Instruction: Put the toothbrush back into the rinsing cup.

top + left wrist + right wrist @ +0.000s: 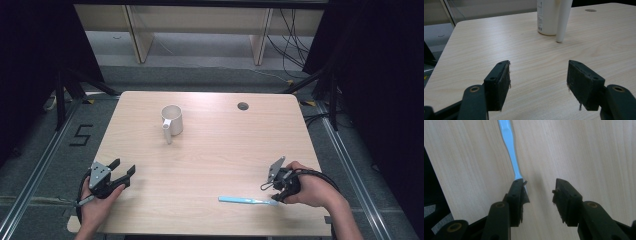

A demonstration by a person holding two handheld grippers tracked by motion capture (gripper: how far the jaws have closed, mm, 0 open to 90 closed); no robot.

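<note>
A pale wood counter (210, 165) stands on a grey floor, with dark curtains at the sides and cables trailing behind. Take the white mug (172, 120) as the landmark: it stands upright towards the far middle of the counter, a white tube-like piece leaning at its near side, and a round cable hole (243, 106) lies beyond it to the right.

The light blue toothbrush (245, 200) lies flat, well apart from the mug, near the front edge on the person's right. The right gripper (278, 196) hangs over its right end; in the right gripper view the jaws stand apart, one jaw right over the end of the handle (509, 142) and the other clear of it, nothing pinched between them. The left gripper (125, 172) rests on the mug's near left, well apart from it, jaws wide apart and empty, pointed towards the mug.

The toothbrush looks light, thin and stiff, of smooth plastic, so it will likely slide or spin if nudged from one side. Lying so low on the counter, it is best taken across the narrow handle with the jaws straddling it squarely. Nothing stands between toothbrush and mug; only the leaning white piece crowds the mug's rim.
</note>
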